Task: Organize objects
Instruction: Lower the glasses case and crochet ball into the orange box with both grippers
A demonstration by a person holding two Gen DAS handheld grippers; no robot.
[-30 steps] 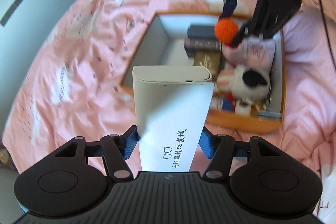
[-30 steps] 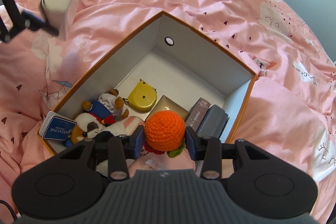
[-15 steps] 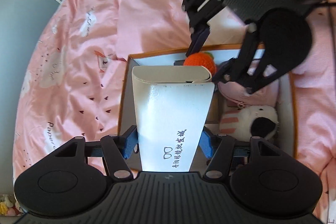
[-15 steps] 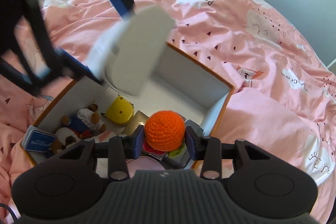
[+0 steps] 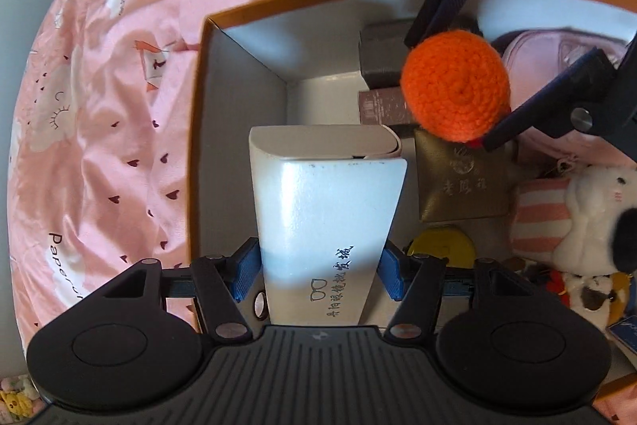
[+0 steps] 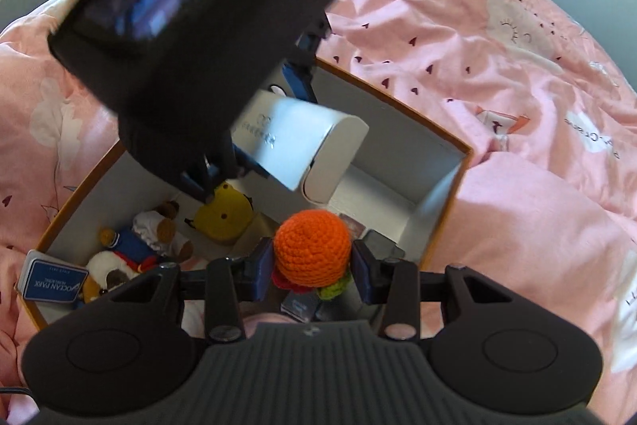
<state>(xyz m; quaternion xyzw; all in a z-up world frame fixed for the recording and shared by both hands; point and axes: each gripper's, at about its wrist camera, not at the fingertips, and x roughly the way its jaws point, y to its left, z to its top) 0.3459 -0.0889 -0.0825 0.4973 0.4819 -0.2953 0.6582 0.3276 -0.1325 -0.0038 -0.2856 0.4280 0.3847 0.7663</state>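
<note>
So the white glasses case (image 5: 326,214) is clamped in the left tongs (image 5: 318,265) over the storage box's (image 5: 199,146) bare corner, probably the only gap left. The crochet orange (image 5: 456,86), at 2 o'clock, is pinched by the right tongs (image 6: 312,265) above the clutter.

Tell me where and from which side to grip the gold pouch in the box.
Grip the gold pouch across its two side edges, coming straight down from above. It lies flat on the box floor, so only its thin edges offer purchase; neighbours crowd it, so jaws may need to nudge in.
</note>
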